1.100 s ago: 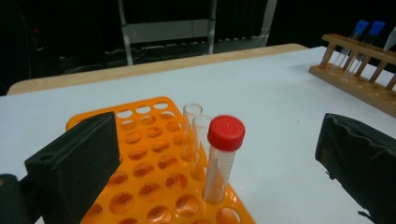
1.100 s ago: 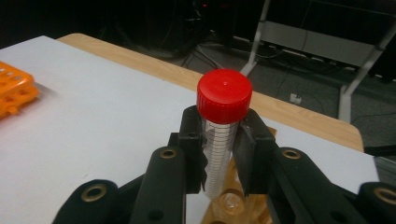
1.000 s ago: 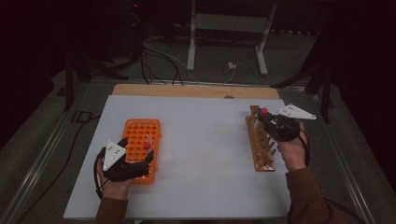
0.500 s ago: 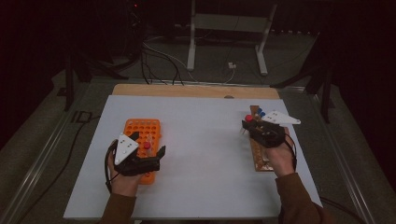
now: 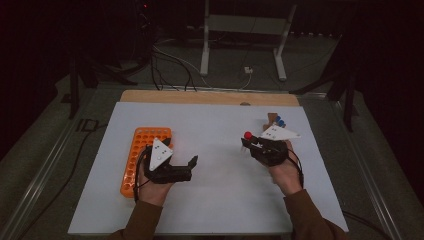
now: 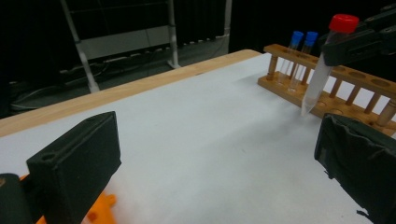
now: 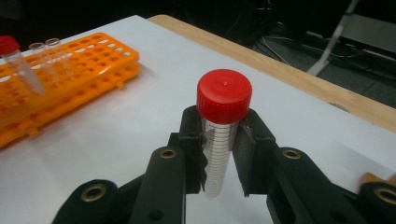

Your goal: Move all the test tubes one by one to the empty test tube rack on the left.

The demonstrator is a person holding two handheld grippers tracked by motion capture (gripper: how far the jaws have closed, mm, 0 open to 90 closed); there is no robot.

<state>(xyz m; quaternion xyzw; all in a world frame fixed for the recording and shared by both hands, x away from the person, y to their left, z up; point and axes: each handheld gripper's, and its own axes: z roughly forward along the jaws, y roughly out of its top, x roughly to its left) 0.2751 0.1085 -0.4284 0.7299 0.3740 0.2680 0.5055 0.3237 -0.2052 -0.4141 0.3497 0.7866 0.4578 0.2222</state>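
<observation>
Red-capped tube (image 7: 223, 140) is clamped between the jaws of the right gripper (image 5: 254, 143), held just under its cap and hanging clear above the white table surface (image 5: 220, 200). In the left gripper view the same tube (image 6: 322, 70) tilts in mid-air in front of the wooden rack (image 6: 327, 91); its tip touches nothing.

The left gripper (image 5: 186, 166) stands with jaws wide apart and nothing between them, over bare table just beside the orange rack (image 5: 136, 155), pointing toward the middle.

Wooden rack (image 5: 272, 120), at the right and partly behind the right hand: two blue-capped tubes (image 6: 301, 58) stand upright at its far end, and several holes nearer the camera look empty. Orange rack (image 7: 65, 81): another red-capped tube (image 7: 18, 65) leans in it, with two uncapped clear tubes next to it.

Assessment: the work appears to be the transfer of a tube between the two racks, judged roughly midway. Lifting out of a rack is complete and the grip looks secure. Outstanding: carrying the tube across to the receiving side, possibly a handover to the open left gripper, then seating it upright in a hole. Which rack is the destination cannot be told.
</observation>
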